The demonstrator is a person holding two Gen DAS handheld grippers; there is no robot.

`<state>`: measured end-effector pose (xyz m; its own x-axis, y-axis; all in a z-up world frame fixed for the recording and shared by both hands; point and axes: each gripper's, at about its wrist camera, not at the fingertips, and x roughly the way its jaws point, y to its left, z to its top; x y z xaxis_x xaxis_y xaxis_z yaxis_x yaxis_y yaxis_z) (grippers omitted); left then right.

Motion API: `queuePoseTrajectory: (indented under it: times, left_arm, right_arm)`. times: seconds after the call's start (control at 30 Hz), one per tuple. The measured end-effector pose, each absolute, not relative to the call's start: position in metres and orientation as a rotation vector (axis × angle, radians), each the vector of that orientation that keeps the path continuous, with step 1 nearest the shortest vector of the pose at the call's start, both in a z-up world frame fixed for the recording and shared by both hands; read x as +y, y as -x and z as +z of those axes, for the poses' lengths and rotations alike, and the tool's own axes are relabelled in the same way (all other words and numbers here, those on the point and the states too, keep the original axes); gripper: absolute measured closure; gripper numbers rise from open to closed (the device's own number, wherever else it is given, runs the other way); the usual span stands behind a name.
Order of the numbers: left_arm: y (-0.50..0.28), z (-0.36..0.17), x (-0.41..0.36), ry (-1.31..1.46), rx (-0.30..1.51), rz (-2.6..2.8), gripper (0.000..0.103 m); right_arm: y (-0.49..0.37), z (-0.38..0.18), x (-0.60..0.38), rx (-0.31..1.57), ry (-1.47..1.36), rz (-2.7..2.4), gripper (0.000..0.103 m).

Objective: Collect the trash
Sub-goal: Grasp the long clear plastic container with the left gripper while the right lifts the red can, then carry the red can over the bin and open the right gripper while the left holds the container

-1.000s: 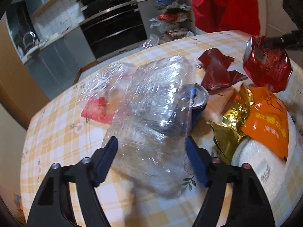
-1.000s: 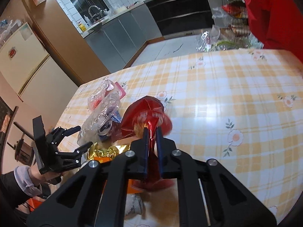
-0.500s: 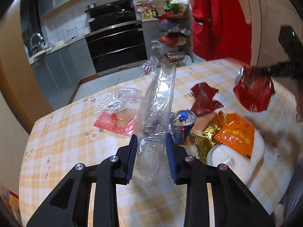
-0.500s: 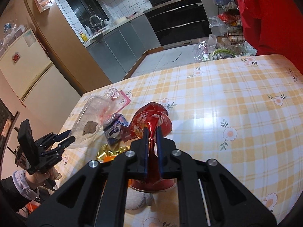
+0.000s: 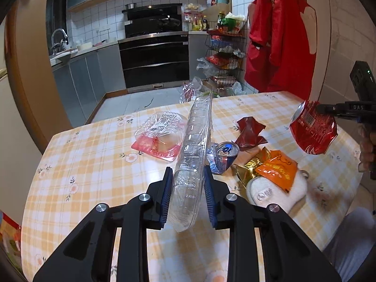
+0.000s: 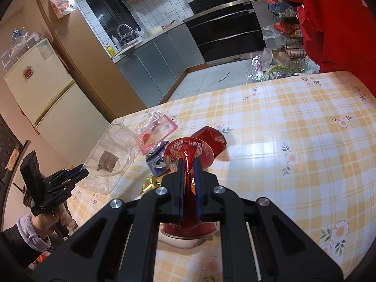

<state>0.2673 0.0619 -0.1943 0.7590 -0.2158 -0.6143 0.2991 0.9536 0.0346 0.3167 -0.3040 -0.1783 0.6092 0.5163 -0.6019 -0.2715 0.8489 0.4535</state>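
Observation:
My left gripper (image 5: 187, 196) is shut on a clear plastic clamshell container (image 5: 193, 155), held on edge above the table; it also shows in the right wrist view (image 6: 112, 159). My right gripper (image 6: 188, 185) is shut on a crushed red cola can (image 6: 188, 155), lifted off the table; the can shows at the right of the left wrist view (image 5: 311, 129). On the table lie a blue can (image 5: 224, 156), a red wrapper (image 5: 250, 132), a gold-and-orange snack bag (image 5: 275, 169) and a clear box with pink contents (image 5: 159, 134).
The table (image 6: 293, 122) has a yellow checked cloth with flowers. A white round object (image 5: 277, 195) lies under the snack bag. Kitchen cabinets, an oven (image 5: 155, 61) and a wire rack (image 5: 223, 54) stand beyond the table. A red garment (image 5: 279, 35) hangs at the right.
My left gripper closed on the clear container and lifted it up on edge. My right gripper rose a little higher with the red can.

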Motion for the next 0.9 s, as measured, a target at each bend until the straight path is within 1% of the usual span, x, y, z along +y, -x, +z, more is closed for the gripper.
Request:
queuePoseTrajectory:
  times: [0.47, 0.9]
  left_arm:
    - [-0.189, -0.158, 0.070, -0.052, 0.612, -0.294, 0.077]
    - [-0.112, -0.141, 0.064, 0.026, 0.573, -0.316, 0.077]
  right_arm:
    - [-0.253, -0.145, -0.285, 0.738, -0.313, 0.486, 0.091]
    - [-0.183, -0.124, -0.270, 0.703, -0.266, 0.498, 0.091]
